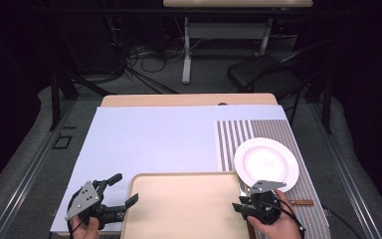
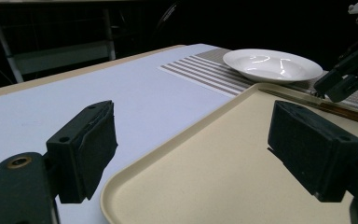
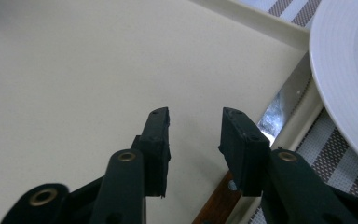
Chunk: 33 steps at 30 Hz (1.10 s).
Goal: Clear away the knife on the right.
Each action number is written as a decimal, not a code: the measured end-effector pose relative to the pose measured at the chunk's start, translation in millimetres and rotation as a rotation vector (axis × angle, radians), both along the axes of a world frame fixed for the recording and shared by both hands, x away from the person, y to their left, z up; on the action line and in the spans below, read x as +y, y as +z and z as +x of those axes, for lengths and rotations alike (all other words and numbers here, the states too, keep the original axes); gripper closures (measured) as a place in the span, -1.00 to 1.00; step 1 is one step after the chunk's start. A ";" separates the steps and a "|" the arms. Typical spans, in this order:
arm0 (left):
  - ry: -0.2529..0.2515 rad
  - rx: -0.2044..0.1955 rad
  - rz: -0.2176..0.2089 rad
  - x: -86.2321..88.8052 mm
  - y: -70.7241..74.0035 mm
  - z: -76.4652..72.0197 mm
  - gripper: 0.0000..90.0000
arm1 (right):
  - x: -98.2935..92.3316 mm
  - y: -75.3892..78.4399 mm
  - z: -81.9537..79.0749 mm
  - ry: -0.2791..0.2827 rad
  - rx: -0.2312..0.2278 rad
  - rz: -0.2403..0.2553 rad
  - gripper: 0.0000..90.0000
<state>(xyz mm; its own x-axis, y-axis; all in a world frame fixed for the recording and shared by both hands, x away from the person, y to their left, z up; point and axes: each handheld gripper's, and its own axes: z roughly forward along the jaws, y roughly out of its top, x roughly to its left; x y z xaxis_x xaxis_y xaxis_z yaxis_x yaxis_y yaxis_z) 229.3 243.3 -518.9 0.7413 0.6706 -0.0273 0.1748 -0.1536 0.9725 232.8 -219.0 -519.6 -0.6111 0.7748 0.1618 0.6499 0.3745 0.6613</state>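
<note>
The flat beige plastic tray lay at the near edge of the table between the two grippers. The left gripper, its jaws spread wide and empty, stood just off the tray's left rim, facing it. The right gripper hovered over the tray's right rim, jaws partly open and holding nothing, beside a wooden-handled table knife lying along that rim, a white round plate just beyond on a striped placemat.
</note>
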 end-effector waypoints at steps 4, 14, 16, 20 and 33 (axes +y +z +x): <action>0.001 -0.001 0.001 -0.1 0.1 0.3 -0.65 | -3.8 7.7 -1.4 0.021 -0.016 0.094 0.27; 0.002 -0.006 0.002 0.2 0.7 -0.2 -0.65 | -3.4 13.4 -6.8 0.064 -0.024 0.094 0.28; 0.002 -0.008 0.002 0.5 0.8 -0.4 -0.65 | -1.9 15.3 -8.1 0.078 -0.047 0.070 0.19; 0.001 -0.009 0.001 0.6 1.0 -0.7 -0.65 | -2.9 19.3 -8.6 0.074 -0.081 0.050 -0.05; -0.004 -0.011 0.004 1.1 0.8 -0.3 -0.65 | -33.1 18.8 3.4 0.001 -0.190 -0.009 -0.58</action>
